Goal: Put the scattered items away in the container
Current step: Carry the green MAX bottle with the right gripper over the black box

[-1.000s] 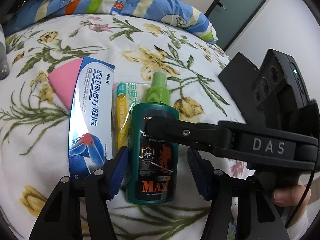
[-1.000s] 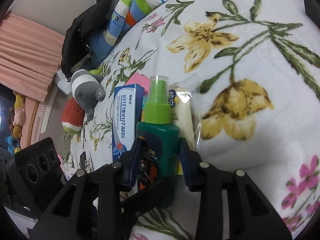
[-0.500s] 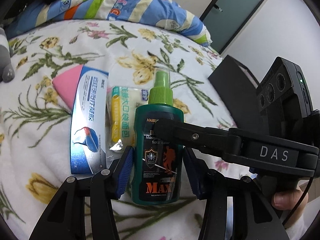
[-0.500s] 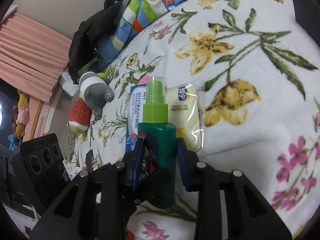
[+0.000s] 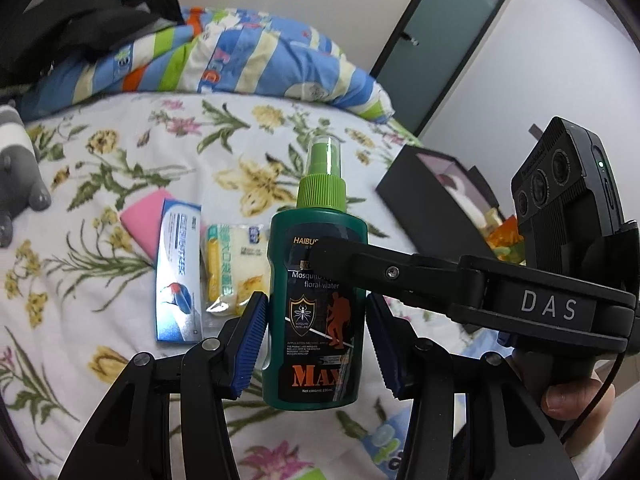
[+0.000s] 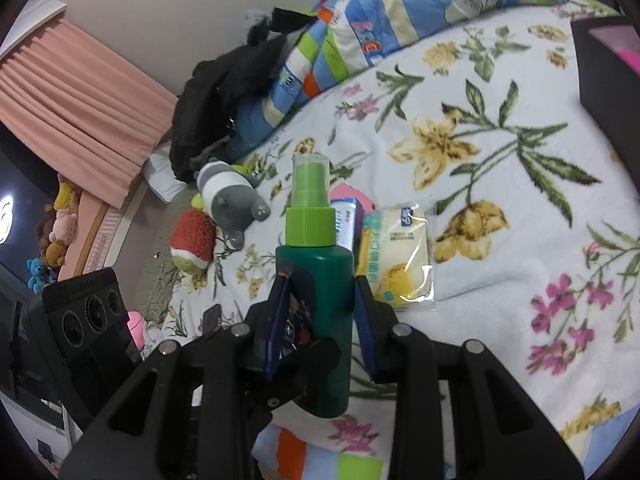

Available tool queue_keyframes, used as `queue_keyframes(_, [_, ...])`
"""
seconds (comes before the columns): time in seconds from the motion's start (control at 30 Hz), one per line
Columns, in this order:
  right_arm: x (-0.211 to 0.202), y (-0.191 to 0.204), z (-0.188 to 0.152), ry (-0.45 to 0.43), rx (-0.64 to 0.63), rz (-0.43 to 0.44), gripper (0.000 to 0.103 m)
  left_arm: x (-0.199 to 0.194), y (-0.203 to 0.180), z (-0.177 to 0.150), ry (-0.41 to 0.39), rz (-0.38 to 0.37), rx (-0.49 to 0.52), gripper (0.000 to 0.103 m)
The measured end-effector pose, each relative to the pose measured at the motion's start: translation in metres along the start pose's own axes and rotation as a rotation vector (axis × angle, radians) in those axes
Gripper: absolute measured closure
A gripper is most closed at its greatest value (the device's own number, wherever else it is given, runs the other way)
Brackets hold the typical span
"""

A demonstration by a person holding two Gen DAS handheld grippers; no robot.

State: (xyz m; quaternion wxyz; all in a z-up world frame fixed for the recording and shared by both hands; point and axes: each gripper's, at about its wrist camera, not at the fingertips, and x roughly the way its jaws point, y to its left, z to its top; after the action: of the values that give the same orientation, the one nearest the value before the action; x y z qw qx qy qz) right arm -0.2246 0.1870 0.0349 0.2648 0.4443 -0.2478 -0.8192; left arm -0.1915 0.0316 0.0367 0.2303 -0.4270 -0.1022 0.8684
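Note:
A dark green spray bottle [image 5: 316,312] with a light green cap is held upright above the floral bedspread. My right gripper [image 6: 320,312] is shut on the spray bottle [image 6: 320,300]; its arm crosses the left wrist view. My left gripper [image 5: 316,344] is open, its blue pads either side of the bottle with small gaps. A blue-and-white box [image 5: 176,276], a clear packet with yellow contents [image 5: 232,268] and a pink pad [image 5: 142,224] lie on the bed. The black container [image 5: 432,208] stands at the right with items inside.
A striped pillow [image 5: 240,60] and black clothing [image 6: 224,92] lie at the head of the bed. A grey plush toy [image 6: 228,196] and a red-and-green plush [image 6: 192,244] lie near the bed's left edge. A pink curtain [image 6: 72,116] hangs beyond.
The right gripper has lifted the spray bottle off the bedspread and stood it upright. Both views have risen and tilted up, and the black container's inside has come into view.

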Motion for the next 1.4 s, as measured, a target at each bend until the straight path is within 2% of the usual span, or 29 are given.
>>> queue_keyframes(0.37, [-0.050, 0.040, -0.006, -0.071, -0.053, 0.010, 0.071, -0.054, -0.031, 0.006, -0.070, -0.009, 0.032, 0.052])
queue_keyframes(0.73, [-0.097, 0.059, -0.010, -0.137, -0.085, 0.013, 0.071, -0.086, -0.065, 0.010, -0.115, -0.019, 0.074, 0.052])
queue_keyframes(1.1, [-0.146, 0.052, -0.011, -0.199, -0.090, 0.021, 0.071, -0.096, -0.110, 0.016, -0.135, -0.023, 0.126, 0.052])
queue_keyframes(1.4, [-0.191, 0.027, -0.005, -0.250, -0.075, 0.003, 0.071, -0.086, -0.159, 0.023, -0.134, -0.050, 0.169, 0.052])
